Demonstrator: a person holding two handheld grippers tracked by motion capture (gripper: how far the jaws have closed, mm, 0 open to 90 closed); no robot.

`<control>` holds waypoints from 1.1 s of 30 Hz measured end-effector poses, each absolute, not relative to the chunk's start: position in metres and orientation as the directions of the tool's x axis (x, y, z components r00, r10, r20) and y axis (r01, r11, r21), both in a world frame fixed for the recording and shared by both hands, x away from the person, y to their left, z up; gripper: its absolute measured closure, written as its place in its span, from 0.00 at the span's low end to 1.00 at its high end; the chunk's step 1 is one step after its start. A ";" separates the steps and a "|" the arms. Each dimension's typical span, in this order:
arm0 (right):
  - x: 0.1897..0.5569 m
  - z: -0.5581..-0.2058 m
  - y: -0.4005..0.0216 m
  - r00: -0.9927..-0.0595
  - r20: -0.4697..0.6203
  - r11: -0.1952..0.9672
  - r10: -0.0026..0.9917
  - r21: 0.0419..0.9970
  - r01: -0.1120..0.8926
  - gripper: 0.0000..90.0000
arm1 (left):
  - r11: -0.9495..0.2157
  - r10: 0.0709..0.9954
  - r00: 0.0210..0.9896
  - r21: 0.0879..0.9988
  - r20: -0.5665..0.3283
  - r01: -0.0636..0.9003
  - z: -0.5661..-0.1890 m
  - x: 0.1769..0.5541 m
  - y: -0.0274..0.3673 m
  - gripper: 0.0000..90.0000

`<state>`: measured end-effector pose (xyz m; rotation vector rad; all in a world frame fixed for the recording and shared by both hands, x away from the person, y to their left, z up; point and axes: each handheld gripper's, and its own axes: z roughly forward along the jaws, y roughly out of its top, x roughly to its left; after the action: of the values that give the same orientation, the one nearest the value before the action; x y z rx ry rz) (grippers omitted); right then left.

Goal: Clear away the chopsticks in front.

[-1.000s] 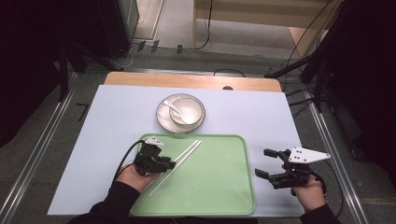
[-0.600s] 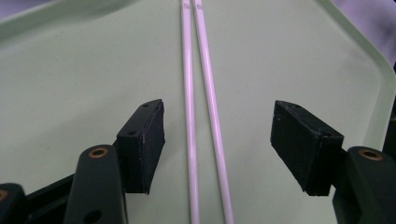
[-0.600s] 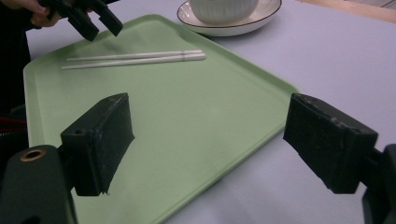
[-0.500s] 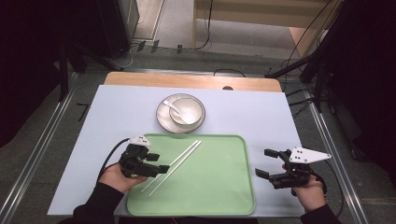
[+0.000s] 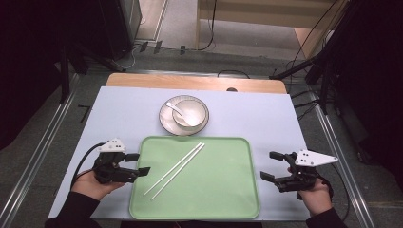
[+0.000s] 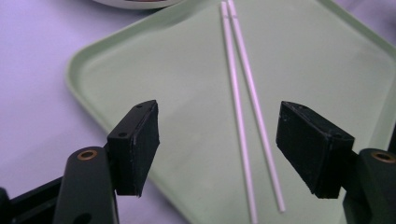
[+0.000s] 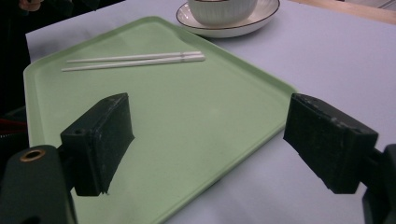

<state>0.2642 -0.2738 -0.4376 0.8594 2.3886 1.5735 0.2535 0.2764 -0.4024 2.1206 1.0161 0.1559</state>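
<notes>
Just chopsticks [image 5: 175, 170] beside hand-held gripper [image 5: 138, 164]

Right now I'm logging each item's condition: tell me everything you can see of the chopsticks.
The chopsticks are a pair of thin white sticks, plastic by the look, each with a small step near one end. They lie flat and side by side, almost touching, diagonally on the green tray, stepped ends towards the bowl. No gripper touches them; the left gripper, jaws just opened, is beside them.

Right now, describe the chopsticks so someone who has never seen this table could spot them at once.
Find the green tray at the table's near edge. On its left half lies a pair of white chopsticks, side by side on a diagonal. They are the only things on the tray; the white spoon sits in the bowl beyond.
</notes>
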 end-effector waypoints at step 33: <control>0.262 -0.434 -0.276 -0.815 0.163 0.261 0.556 0.897 0.357 0.18 | -0.283 0.782 0.606 0.783 -0.145 0.553 -0.401 0.237 0.336 0.31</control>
<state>0.2624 -0.2762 -0.4336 0.8589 2.3405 1.5868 0.2369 0.3363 -0.4015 1.9756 1.0583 0.3382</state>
